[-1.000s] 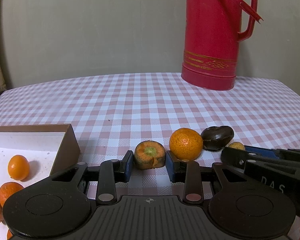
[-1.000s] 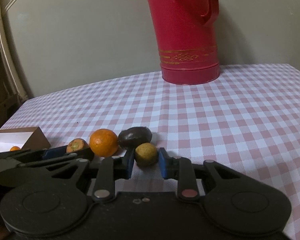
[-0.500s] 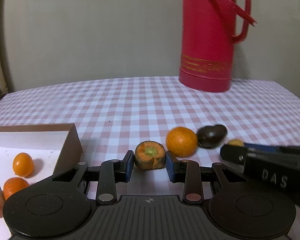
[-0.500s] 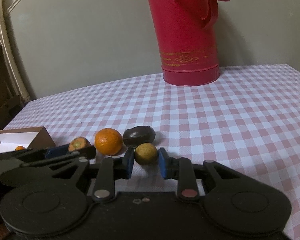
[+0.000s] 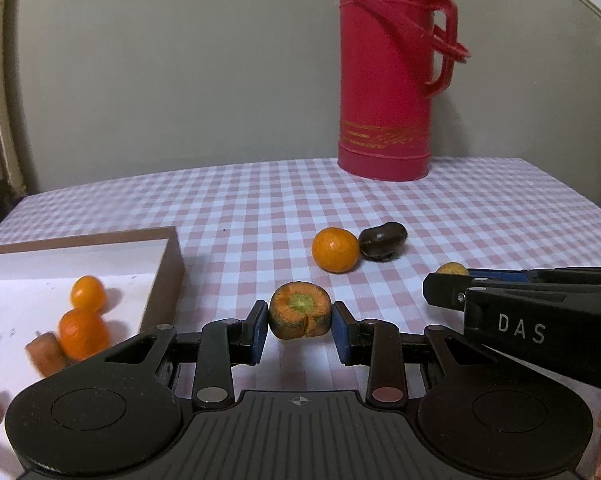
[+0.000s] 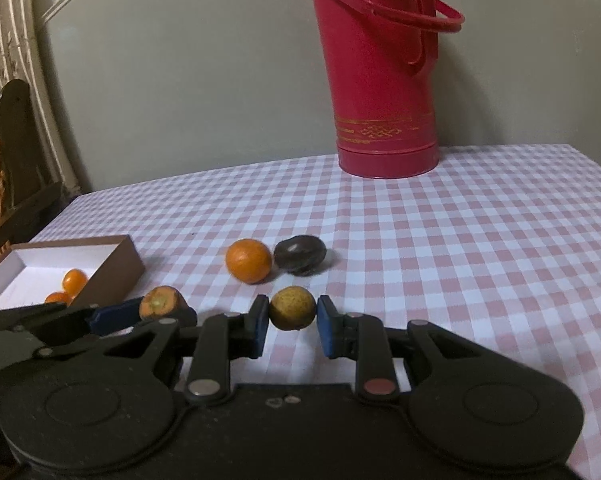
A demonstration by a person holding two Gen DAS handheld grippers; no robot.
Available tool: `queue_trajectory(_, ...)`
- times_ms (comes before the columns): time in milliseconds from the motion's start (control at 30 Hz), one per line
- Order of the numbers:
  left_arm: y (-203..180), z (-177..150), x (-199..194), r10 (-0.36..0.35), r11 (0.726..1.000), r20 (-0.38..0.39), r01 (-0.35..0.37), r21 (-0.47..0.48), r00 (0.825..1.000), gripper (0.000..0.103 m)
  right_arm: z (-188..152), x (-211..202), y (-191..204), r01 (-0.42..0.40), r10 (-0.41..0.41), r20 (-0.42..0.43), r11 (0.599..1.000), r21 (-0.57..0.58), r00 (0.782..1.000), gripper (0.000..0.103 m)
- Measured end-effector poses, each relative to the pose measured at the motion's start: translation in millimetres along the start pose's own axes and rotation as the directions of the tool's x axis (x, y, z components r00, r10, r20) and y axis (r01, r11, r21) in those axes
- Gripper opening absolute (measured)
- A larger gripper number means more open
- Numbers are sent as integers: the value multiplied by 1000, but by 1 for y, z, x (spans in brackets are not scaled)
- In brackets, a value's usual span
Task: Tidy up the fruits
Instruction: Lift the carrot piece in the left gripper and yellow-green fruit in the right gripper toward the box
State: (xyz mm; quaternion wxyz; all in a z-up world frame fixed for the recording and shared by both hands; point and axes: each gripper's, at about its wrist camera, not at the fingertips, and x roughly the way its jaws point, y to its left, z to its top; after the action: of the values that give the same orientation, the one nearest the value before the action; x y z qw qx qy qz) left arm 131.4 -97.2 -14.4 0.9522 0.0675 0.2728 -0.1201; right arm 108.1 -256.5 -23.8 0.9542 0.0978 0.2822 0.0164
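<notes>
Both grippers have lifted back from the table's middle: left gripper point(image 5: 300, 326) clamps the carrot stub point(image 5: 300, 316), right gripper point(image 6: 292, 322) the yellow fruit point(image 6: 292, 308) (orange point(image 6: 248, 261) left behind).

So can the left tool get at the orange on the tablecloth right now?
Probably not yet. The left tool is already shut on a carrot chunk, so it has no free grip. The way to the orange looks clear, though, once the chunk goes into the box.
</notes>
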Motion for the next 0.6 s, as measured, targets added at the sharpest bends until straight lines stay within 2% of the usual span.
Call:
queue_trajectory(267, 8, -15, -31, -20, 1000, 13, 20, 1, 1000, 34, -16, -27, 11, -1, 1, 11, 1000, -6, 1000, 17)
queue_trajectory(600, 23, -27, -66, -8, 1000, 51, 8, -3, 999, 34, -30, -49, 33, -34, 35, 28, 999, -19, 999, 17)
